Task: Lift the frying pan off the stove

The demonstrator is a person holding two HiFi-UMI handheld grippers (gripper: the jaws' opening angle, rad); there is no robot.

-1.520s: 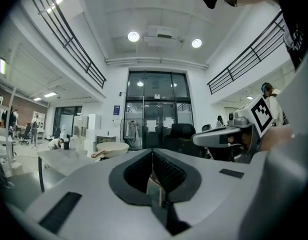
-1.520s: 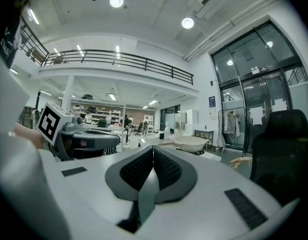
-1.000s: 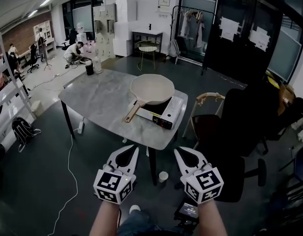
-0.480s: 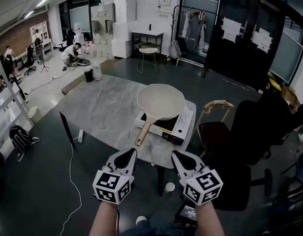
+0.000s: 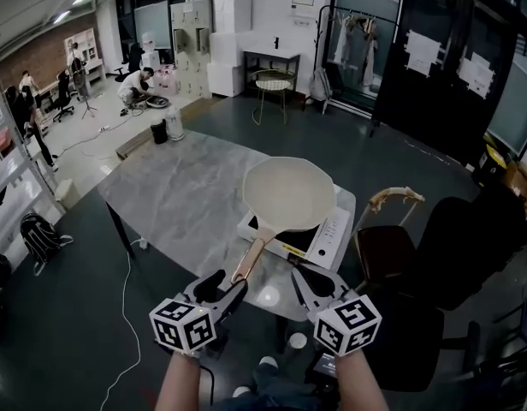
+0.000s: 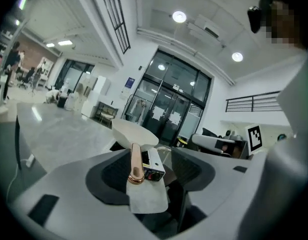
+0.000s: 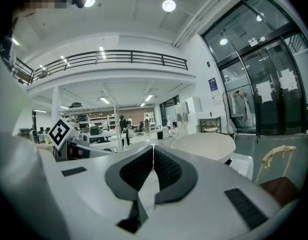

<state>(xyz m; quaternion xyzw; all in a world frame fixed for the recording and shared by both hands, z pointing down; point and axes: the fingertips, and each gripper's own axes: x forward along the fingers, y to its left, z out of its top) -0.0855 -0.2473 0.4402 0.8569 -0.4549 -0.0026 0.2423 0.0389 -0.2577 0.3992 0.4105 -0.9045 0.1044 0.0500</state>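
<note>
A cream frying pan (image 5: 289,193) sits on a white portable stove (image 5: 319,240) at the near corner of a grey marble table (image 5: 174,195). Its copper handle (image 5: 249,260) points toward me. My left gripper (image 5: 222,288) is at the handle's end, its jaws opening. In the left gripper view the handle tip (image 6: 136,164) lies in the gap between the pads, untouched, with the pan bowl (image 6: 134,132) and stove (image 6: 155,165) beyond. My right gripper (image 5: 308,281) is shut and empty, just right of the handle. In the right gripper view the pan (image 7: 204,145) shows ahead to the right.
A black office chair (image 5: 452,255) and a brown seat (image 5: 387,251) stand right of the table. A white cup (image 5: 296,341) is on the floor under the table edge, and a white cable (image 5: 122,315) runs at left. People work far back left (image 5: 139,84).
I have come closer to the table, and both grippers now reach its near edge. The left jaws, shut before, have opened around the handle's end. The right jaws stay shut.
</note>
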